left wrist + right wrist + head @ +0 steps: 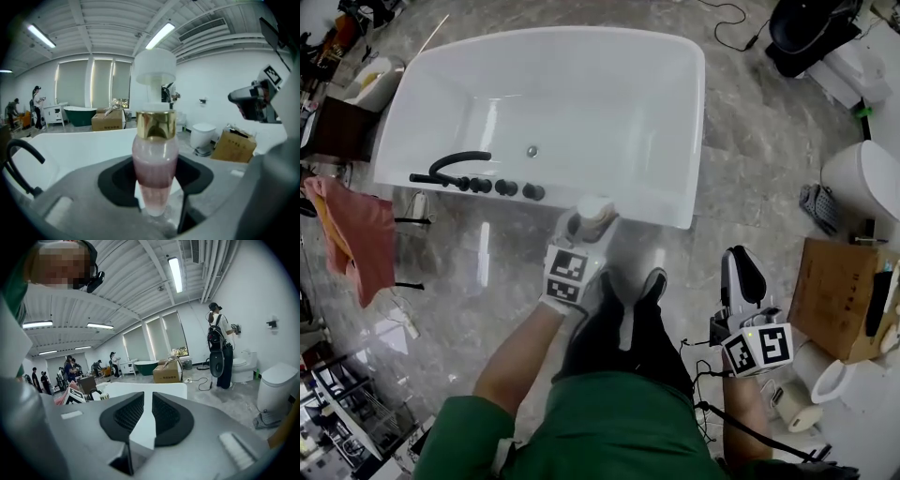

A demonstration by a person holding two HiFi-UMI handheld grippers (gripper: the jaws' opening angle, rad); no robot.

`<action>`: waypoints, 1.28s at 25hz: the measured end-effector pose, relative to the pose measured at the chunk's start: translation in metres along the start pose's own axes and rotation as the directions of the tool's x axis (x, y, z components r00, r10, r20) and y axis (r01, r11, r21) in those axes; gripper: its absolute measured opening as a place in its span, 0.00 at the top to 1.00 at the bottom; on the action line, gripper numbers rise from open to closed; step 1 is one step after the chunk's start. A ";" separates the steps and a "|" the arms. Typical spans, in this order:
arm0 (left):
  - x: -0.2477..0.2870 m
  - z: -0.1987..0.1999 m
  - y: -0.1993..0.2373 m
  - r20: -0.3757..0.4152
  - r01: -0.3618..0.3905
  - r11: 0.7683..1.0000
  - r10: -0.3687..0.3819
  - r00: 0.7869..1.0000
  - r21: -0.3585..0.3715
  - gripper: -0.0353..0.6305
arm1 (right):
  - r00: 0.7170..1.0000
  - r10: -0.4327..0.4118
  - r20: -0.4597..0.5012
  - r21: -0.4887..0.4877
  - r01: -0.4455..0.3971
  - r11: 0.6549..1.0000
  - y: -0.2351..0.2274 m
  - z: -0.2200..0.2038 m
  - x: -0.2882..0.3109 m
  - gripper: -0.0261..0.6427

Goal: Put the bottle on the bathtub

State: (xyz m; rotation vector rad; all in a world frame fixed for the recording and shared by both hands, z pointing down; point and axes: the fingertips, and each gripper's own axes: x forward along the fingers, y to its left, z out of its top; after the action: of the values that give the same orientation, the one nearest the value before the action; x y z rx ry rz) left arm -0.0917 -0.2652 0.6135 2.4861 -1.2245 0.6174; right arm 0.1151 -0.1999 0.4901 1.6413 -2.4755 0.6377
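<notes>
A bottle [593,217] with pink liquid, a gold collar and a white cap stands upright between the jaws of my left gripper [584,228], which is shut on its lower body. It hovers at the near rim of the white bathtub [661,214], just right of the black knobs [506,187]. In the left gripper view the bottle [155,159] fills the centre, with the tub [79,145] behind it. My right gripper [742,272] hangs low at the right, away from the tub. Its jaws [146,416] stand nearly together and hold nothing.
A black faucet [455,169] curves over the tub's near left rim. An orange towel [352,234] hangs on a rack at the left. A cardboard box [834,295] and a toilet [862,178] stand at the right. My shoes [652,281] are on the marble floor below the tub.
</notes>
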 end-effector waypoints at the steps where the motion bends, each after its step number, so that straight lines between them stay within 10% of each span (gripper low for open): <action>1: 0.007 -0.002 0.000 -0.003 0.000 1.000 0.000 1.000 0.002 0.62 | 1.000 0.001 -0.007 0.005 -0.001 1.000 -0.006 -0.004 0.004 0.88; 32: 0.133 -0.091 0.030 -0.044 -0.073 0.997 0.072 0.996 -0.025 0.62 | 0.980 0.029 -0.195 0.018 -0.026 1.000 -0.054 -0.103 0.036 0.88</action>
State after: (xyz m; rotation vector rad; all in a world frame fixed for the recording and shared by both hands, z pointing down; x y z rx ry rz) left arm -0.0657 -0.3320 0.7604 2.4029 -1.3025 0.6652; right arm 0.1338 -0.2080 0.6098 1.4732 -2.3625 0.7822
